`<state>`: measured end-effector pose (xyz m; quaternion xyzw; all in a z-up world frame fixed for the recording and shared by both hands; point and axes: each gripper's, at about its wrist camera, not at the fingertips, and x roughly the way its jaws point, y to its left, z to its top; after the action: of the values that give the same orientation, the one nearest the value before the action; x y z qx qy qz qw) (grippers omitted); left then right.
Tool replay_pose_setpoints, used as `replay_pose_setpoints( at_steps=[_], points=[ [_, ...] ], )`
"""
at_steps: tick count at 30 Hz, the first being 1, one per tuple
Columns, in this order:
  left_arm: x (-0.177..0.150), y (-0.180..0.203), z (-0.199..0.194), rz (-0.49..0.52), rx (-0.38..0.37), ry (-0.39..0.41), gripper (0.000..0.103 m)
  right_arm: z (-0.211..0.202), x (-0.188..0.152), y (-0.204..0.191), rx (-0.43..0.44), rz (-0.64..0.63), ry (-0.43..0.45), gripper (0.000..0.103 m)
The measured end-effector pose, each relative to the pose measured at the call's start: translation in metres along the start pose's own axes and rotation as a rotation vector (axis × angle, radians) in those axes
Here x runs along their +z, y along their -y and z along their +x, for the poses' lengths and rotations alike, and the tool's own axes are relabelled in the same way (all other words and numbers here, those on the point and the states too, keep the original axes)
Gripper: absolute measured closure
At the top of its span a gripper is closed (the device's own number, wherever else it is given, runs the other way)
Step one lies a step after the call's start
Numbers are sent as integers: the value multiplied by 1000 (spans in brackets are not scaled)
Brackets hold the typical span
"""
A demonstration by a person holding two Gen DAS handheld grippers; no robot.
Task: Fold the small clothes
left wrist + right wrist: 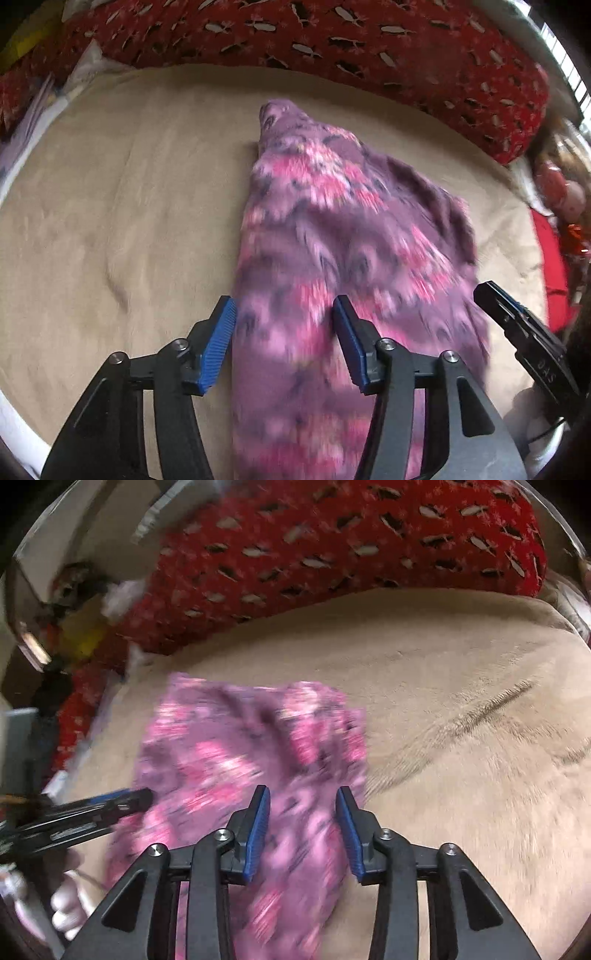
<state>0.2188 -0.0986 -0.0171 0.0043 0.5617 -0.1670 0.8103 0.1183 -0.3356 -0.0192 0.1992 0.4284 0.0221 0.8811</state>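
Risking the folded purple-pink fleece garment (332,240) springing apart on the tan bed blanket (110,203), both hand-held grippers (284,343) (301,830) released astride it.

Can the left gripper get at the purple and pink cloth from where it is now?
Probably yes. The left gripper stands with jaws apart right over the near part of the purple and pink cloth, which lies on the beige blanket. Nothing sits between them; the right gripper is off at the cloth's other side.
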Motion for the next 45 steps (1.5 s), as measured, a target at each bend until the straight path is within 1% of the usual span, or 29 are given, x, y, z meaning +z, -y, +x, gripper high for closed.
replay_pose_setpoints(
  at_steps=[2,4,5,6,7,8,9,11,12,13,14,15,16,17,18,19,20,22,24,28,31,33,36,38,39,40,41,43,45],
  points=[
    [-18,-9,-10,-37,-54,-10,49,-19,-16,-5,48,-23,21,62],
    [-40,-15,-3,-65,-70,-51,47,-23,-35,-5,70,-38,0,57],
    [-48,-16,4,-64,-68,-68,45,-18,-44,-5,55,-45,-29,53],
    [-51,-16,7,-64,-65,-63,41,-4,-58,-3,-3,-65,-91,44],
    [-53,-17,5,-61,-64,-49,41,2,-62,0,-15,-62,-103,44],
    [-53,-18,1,-58,-64,-53,41,0,-64,2,-4,-46,-72,43],
    [-54,-20,-6,-61,-71,-65,41,-3,-61,3,-12,-12,-84,43],
    [-59,-26,-23,-63,-78,-48,42,-11,-58,0,-38,7,-101,43],
    [-63,-29,-29,-63,-77,-36,42,-20,-58,-5,-53,-19,-97,39],
    [-69,-33,-33,-66,-83,-30,41,-26,-60,-9,-65,-46,-95,38],
    [-75,-36,-32,-72,-86,-40,41,-31,-64,-12,-77,-73,-99,36],
    [-80,-39,-26,-77,-83,-61,41,-31,-69,-13,-95,-103,-117,31],
    [-86,-40,-17,-82,-77,-93,41,-28,-78,-13,-150,-129,-138,27],
    [-93,-41,-6,-89,-71,-124,41,-23,-84,-14,-194,-139,-160,15],
    [-96,-39,-3,-84,-61,-116,40,-14,-95,-12,-243,-135,-199,7],
    [-98,-35,-5,-66,-45,-91,40,-12,-100,-13,-256,-126,-195,5],
    [-100,-28,-8,-30,-20,-77,40,-13,-102,-14,-276,-114,-167,2],
    [-102,-20,-9,12,4,-77,40,-12,-104,-12,-296,-56,-162,1],
    [-104,-17,-8,13,9,-81,39,-16,-111,-3,-281,11,-146,0],
    [-103,-13,-4,-6,6,-90,38,-20,-116,1,-281,17,-122,0],
    [-104,-12,-7,-13,7,-90,38,-28,-121,1,-293,12,-152,1],
    [-105,-11,-9,-13,11,-91,38,-37,-117,1,-319,45,-156,3],
    [-116,-16,-17,-19,16,-91,38,-56,-112,0,-334,69,-80,2],
    [-116,-15,-16,-23,18,-95,36,-54,-116,1,-371,62,-102,2],
    [-117,-16,-17,-26,21,-97,34,-46,-120,4,-401,59,-153,1],
    [-118,-17,-18,-29,23,-99,33,-44,-124,8,-382,74,-171,1],
    [-120,-18,-19,-34,22,-101,33,-46,-126,12,-360,109,-170,2],
    [-128,-22,-25,-48,20,-104,33,-53,-125,12,-348,142,-166,2],
    [-137,-28,-36,-52,8,-87,33,-64,-121,6,-355,126,-161,3]
  ],
)
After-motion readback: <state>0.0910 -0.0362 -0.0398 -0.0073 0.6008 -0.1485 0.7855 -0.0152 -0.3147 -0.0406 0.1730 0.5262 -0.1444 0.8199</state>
